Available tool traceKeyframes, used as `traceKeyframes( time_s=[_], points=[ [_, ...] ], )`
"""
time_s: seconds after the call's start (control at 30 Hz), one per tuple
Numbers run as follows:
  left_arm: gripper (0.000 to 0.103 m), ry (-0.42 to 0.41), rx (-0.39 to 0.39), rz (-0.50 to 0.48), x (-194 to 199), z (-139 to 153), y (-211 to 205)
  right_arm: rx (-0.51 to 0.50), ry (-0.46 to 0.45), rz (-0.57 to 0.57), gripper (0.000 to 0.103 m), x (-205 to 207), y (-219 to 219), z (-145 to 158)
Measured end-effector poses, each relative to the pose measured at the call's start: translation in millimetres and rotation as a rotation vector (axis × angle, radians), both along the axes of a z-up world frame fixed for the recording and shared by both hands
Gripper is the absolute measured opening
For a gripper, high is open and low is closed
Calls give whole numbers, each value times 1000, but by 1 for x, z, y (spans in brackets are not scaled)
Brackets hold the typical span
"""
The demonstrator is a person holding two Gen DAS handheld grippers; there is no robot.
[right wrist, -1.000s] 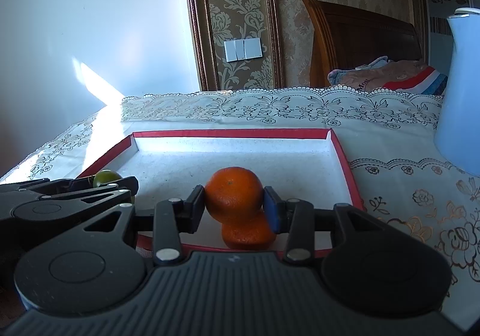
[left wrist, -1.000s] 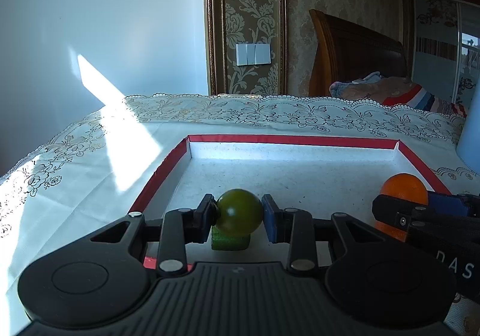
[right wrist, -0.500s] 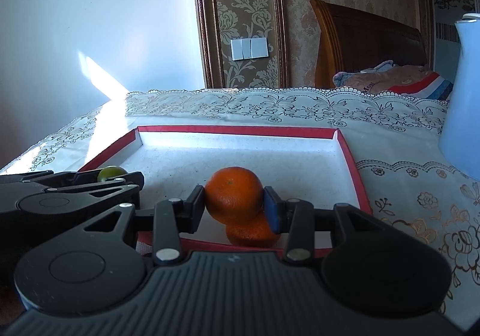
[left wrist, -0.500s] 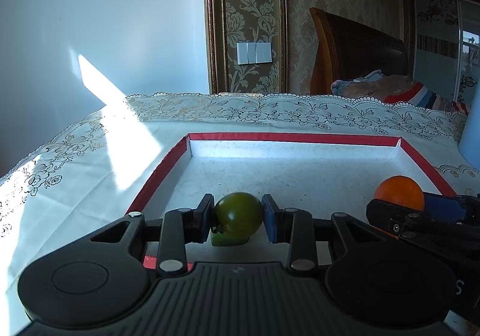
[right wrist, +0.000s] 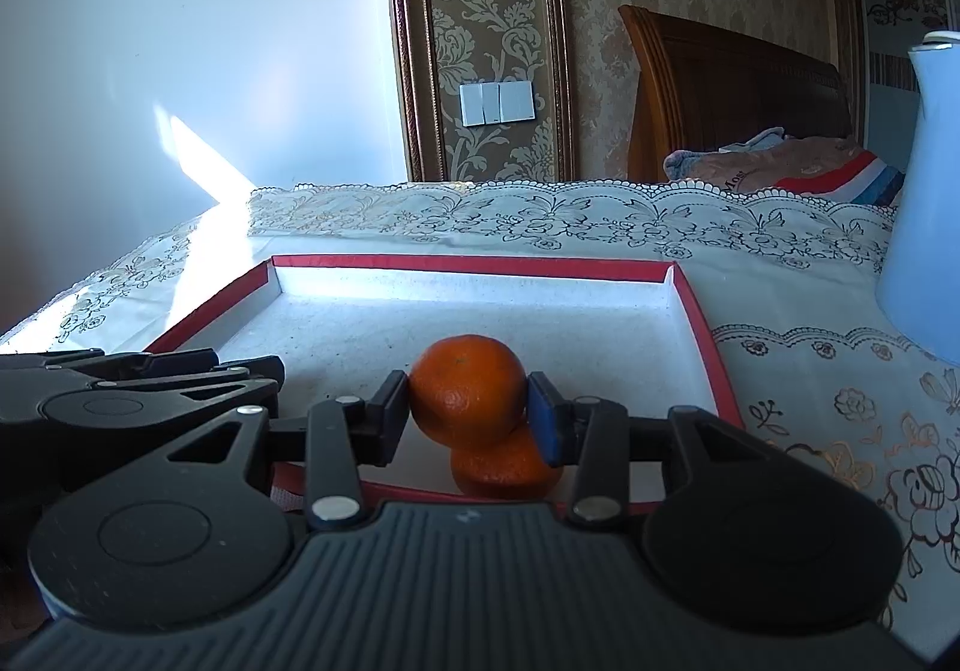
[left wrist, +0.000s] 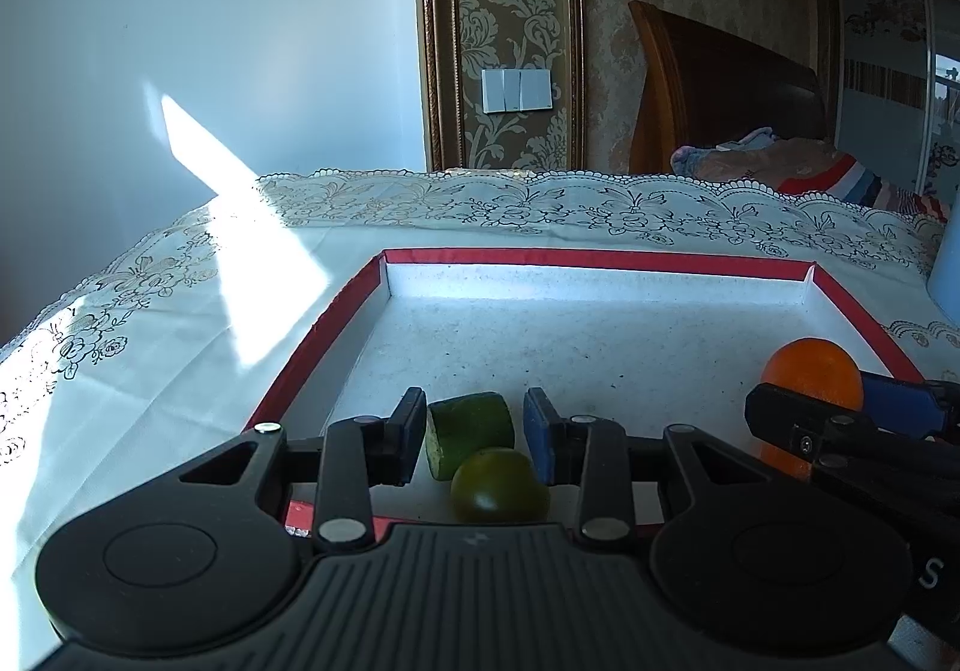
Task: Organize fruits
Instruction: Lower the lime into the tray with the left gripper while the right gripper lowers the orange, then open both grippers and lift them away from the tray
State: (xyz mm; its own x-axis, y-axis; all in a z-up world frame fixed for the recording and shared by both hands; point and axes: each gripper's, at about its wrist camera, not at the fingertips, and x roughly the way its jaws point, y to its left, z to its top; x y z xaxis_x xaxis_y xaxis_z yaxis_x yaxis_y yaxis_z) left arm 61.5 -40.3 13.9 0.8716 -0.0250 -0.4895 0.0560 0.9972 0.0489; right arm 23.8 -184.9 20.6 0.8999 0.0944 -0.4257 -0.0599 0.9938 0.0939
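The red-rimmed tray (left wrist: 594, 258) has a low wall all round, and most of its white floor toward the far rim is bare, so lots of room there. Everything is bunched at the near edge. The left gripper (left wrist: 475, 434) has its jaws spread with nothing in them; the round green fruit (left wrist: 500, 485) sits on the tray floor just below the gap, touching a cut green chunk (left wrist: 471, 428). The right gripper (right wrist: 469, 412) is clamped on 1 orange (right wrist: 467, 388), with a 2nd orange (right wrist: 504, 470) right under it. A pale blue jug (right wrist: 924, 203) stands off the tray's right side.
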Motion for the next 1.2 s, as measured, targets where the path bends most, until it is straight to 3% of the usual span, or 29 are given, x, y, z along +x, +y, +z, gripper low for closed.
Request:
traceKeyframes(
  time_s=[0.17,0.27,0.33,1.2],
  points=[
    [37,1,4,3,-1,0,0,0,-4,0,40,0,0,0],
    [55,-12,-2,11,-2,2,1,11,-9,3,40,-1,-1,0],
    [72,-23,-8,12,-4,4,2,11,-11,7,41,-2,-1,0],
    [72,-76,29,47,-12,7,3,36,-73,-8,42,-14,-4,5]
  ],
)
